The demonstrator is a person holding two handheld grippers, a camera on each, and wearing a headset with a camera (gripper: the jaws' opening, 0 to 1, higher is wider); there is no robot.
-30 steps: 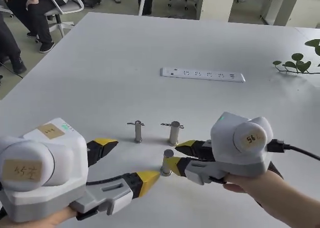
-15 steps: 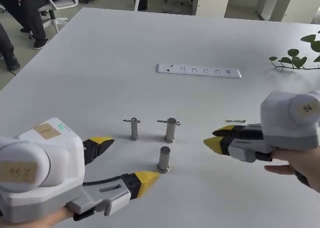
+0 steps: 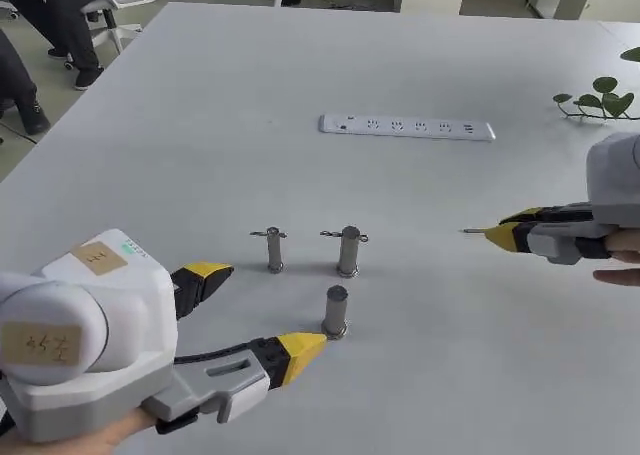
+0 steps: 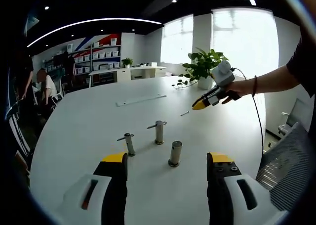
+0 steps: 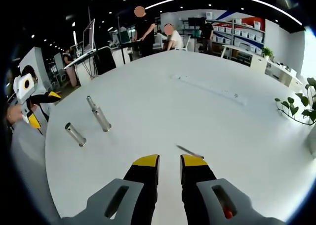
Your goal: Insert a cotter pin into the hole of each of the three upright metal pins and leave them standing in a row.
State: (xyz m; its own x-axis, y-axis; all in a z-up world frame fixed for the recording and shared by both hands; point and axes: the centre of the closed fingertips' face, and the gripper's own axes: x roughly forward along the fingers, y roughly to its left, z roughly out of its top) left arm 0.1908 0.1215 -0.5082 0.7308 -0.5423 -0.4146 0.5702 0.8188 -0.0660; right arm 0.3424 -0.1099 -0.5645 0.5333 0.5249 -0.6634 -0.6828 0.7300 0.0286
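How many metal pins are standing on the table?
3. The left rear pin and right rear pin each carry a cotter pin; the bare front pin stands nearer the person. None looks hidden.

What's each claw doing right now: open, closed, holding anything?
Left claw: wide open, empty.
Right claw: narrowly open, empty; a cotter pin lies just ahead of its tips.
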